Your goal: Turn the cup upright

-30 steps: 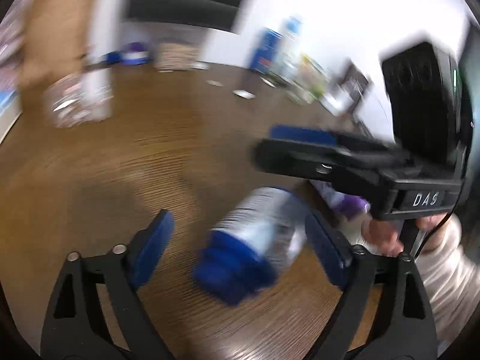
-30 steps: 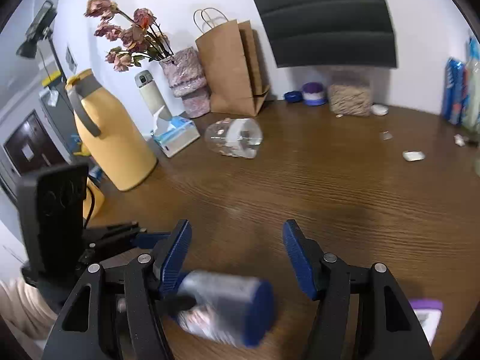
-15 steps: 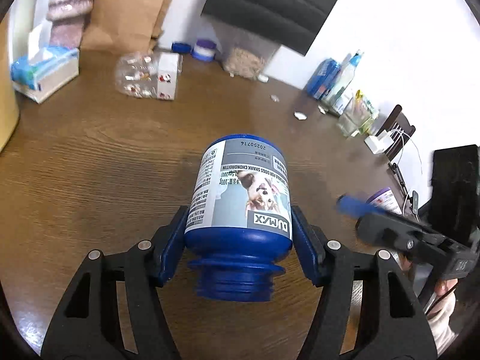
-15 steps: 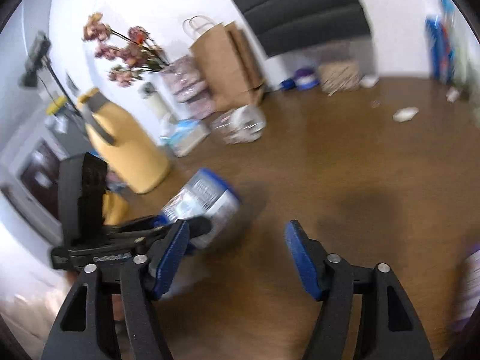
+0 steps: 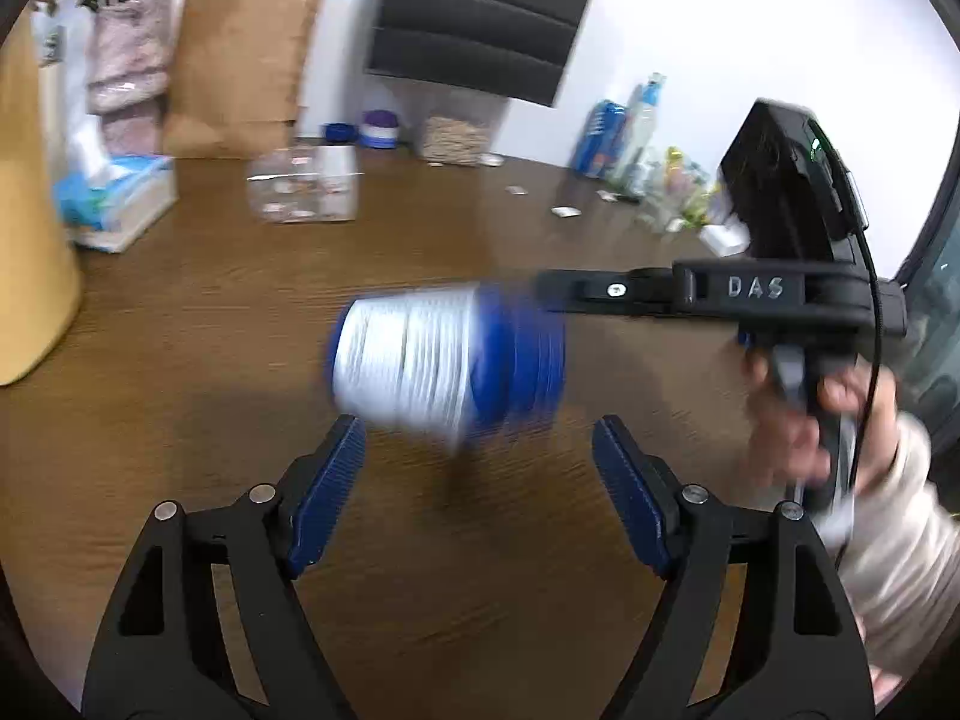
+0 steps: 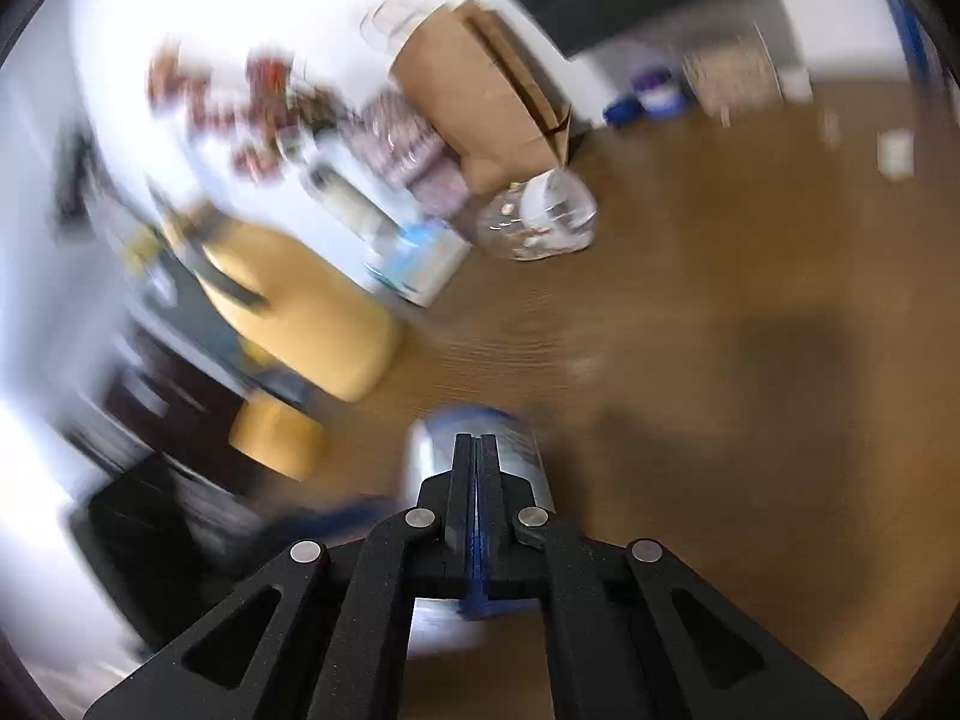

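Left wrist view: blue-and-white cylindrical plastic cup (image 5: 447, 360) lying on its side, white labelled body to the left, blue ribbed end to the right, heavily blurred. Positioned over the brown wooden table (image 5: 180, 330), dark shadow directly beneath; resting or lifted, cannot tell. Located just beyond the left gripper (image 5: 480, 483), outside its span. Blue pads (image 5: 327, 492) spread wide, holding nothing.

Right gripper (image 5: 543, 288) entering level from the right, tips at the cup's blue end. Gripped at the handle by the person's right hand (image 5: 798, 420).

Right wrist view: right gripper (image 6: 478, 447) with fingers pressed together, only a thin blue line between them. Cup (image 6: 426, 462) directly behind and under the fingers, blurred. Cup wall pinched or not: cannot tell.

Surroundings, far side of table: clear plastic container (image 5: 303, 186) on its side, pale blue tissue box (image 5: 120, 198), brown paper bag (image 5: 240, 60) against the wall, yellow jug (image 6: 300, 312) at the left edge.
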`<state>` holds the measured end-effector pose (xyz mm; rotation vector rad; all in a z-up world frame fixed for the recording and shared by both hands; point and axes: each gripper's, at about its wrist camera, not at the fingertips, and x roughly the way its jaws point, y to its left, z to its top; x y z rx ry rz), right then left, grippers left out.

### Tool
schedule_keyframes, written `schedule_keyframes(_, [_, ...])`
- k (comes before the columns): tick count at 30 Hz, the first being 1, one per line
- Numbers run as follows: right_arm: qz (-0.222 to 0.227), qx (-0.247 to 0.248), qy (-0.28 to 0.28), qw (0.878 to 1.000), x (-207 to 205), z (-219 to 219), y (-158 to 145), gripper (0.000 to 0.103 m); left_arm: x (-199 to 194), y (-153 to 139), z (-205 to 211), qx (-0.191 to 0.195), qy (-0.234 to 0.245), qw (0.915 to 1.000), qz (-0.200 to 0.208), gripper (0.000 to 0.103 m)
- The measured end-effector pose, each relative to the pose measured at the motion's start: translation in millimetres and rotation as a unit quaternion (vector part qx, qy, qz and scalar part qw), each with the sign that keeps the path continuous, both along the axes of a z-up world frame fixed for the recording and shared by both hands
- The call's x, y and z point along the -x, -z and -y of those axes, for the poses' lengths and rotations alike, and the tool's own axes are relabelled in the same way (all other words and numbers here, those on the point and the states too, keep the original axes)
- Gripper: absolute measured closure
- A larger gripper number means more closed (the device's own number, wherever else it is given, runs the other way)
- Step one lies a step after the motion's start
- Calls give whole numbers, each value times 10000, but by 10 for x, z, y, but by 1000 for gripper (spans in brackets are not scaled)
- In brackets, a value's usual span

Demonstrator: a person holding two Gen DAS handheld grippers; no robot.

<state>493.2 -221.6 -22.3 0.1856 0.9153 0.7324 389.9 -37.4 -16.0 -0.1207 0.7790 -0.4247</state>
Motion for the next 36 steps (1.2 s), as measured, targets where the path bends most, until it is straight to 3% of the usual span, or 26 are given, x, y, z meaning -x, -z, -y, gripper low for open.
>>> schedule_keyframes(2, [28,576,-54,9983,-66,-157,44,102,-55,26,-174,-260,-400,9988,-70,28])
schedule_keyframes(5, [-20,530,-134,9985,-146,-260,74,101,-203,-28,-500,-6,-794,9965,-250,28])
schedule_keyframes(7, [185,711,44,9973,-152,-274,36,99,-271,-150,-635,-52,-885,9960,73,24])
schedule_keyframes(9, [219,631,69,9977,-155,-235,27,92,-398,-231,-600,-467,-438,9967,494,14])
schedule_keyframes(11, [213,493,136,9985,-166,-152,10,60,-568,-191,-416,-1068,223,9922,605,13])
schedule_keyframes(12, [270,415,171,9986,-152,-101,-12,18,-617,-167,-331,-1287,481,9888,576,13])
schedule_keyframes(13, [340,343,177,9987,-133,-58,-38,0,-658,-146,-216,-1621,857,9811,623,13])
schedule_keyframes(15, [445,222,226,9985,-93,41,-81,0,-713,-137,-38,-1889,1494,9676,761,13])
schedule_keyframes(16, [474,140,253,9985,-75,92,-97,0,-765,-126,-3,-1860,1588,9672,683,13])
schedule_keyframes(17, [483,91,273,9984,-55,128,-101,0,-853,-106,45,-1763,1629,9695,486,14])
schedule_keyframes(19, [490,64,178,9986,15,141,-86,0,-985,-36,82,-1461,1593,9762,166,34])
schedule_keyframes(22, [617,115,-78,9980,217,103,-60,0,-933,12,102,-1509,1426,9773,414,57])
schedule_keyframes(25, [687,234,-238,9971,392,-32,9,0,-977,26,44,-1333,1127,9838,408,64])
schedule_keyframes(29, [756,601,-571,9937,509,-470,164,0,-1061,40,-18,-1138,778,9902,204,64])
schedule_keyframes(32, [741,1057,-212,9914,337,-717,327,0,-1083,33,-61,-1056,642,9923,18,64])
schedule_keyframes(36, [372,653,387,9964,57,-590,398,0,-1023,-1,-158,-1107,393,9930,-81,63])
